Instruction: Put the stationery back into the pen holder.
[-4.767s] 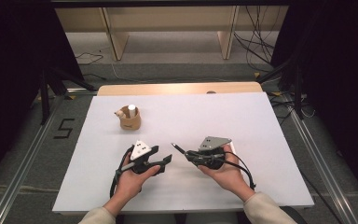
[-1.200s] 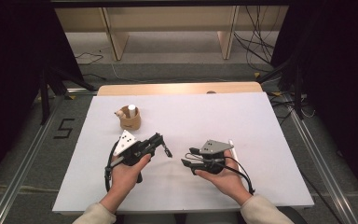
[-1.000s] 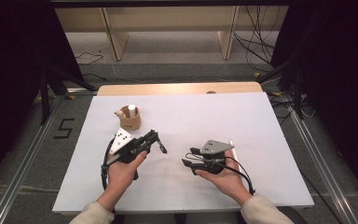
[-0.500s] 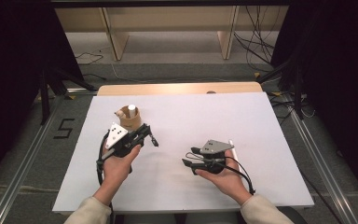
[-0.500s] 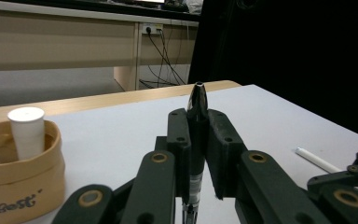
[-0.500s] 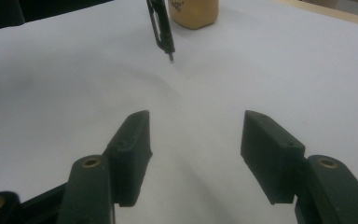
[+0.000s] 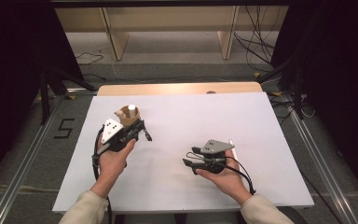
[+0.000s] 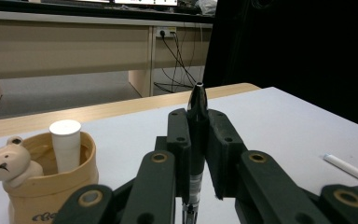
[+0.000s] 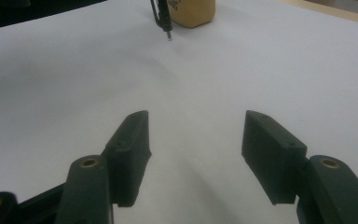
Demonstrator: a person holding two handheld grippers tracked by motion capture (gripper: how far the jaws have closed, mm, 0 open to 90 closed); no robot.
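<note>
- Pen (image 8: 197,140) sits clamped upright in the left gripper (image 7: 140,132), just beside the bear-faced holder (image 7: 127,115) at the desk's (image 7: 261,121) far left.
- Right gripper (image 9: 193,140) rests wide, empty.
- Risk: its tip may catch the rim and tip the holder.

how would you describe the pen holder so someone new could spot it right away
On the white table, look to the far left part, just beyond the left gripper. There stands a small tan cup, the pen holder, with a white cylinder upright inside. A little bear head on its rim sets it apart.
</note>
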